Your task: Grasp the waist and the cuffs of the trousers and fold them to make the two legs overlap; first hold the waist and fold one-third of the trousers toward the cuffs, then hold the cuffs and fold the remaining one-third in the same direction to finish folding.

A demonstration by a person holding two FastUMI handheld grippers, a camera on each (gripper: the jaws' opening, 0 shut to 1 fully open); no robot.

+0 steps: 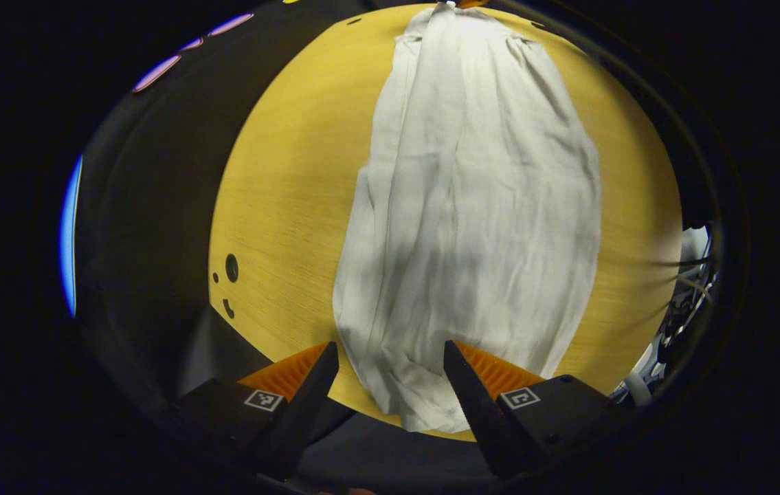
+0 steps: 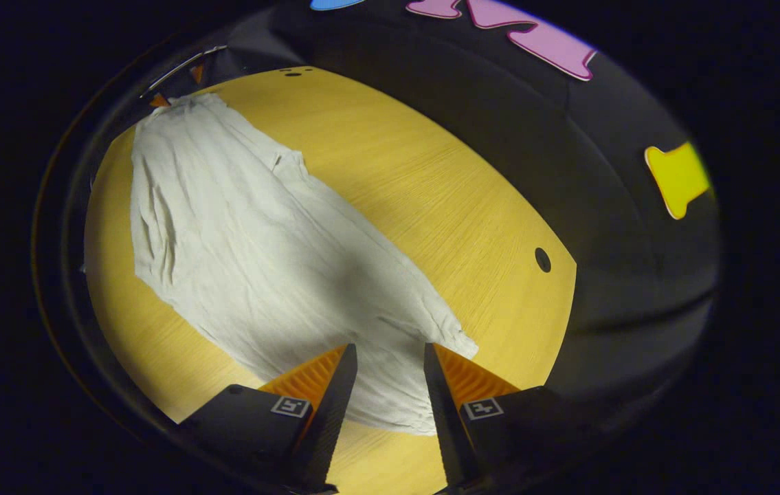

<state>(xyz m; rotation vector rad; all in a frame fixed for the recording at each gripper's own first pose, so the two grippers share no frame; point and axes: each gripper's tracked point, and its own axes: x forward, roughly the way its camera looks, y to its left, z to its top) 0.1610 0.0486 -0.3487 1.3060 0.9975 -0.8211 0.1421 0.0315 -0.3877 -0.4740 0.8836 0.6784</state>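
Observation:
White trousers (image 1: 472,227) lie stretched out lengthwise on a yellow wooden table (image 1: 280,206). My left gripper (image 1: 390,344) is open, and its fingers straddle the near end of the cloth at the table's edge. In the right gripper view the trousers (image 2: 259,261) run from the bottom up to the far left. My right gripper (image 2: 390,345) is open over the opposite end, with cloth showing between its fingers. A bit of the other gripper (image 2: 159,101) shows at the far end of the trousers. Which end is the waist I cannot tell.
The table has a round cable hole (image 2: 542,260) near one edge and several small holes (image 1: 231,268) near another. Black cloth walls surround it. Cables and white items (image 1: 688,289) sit beyond the table's right edge in the left gripper view.

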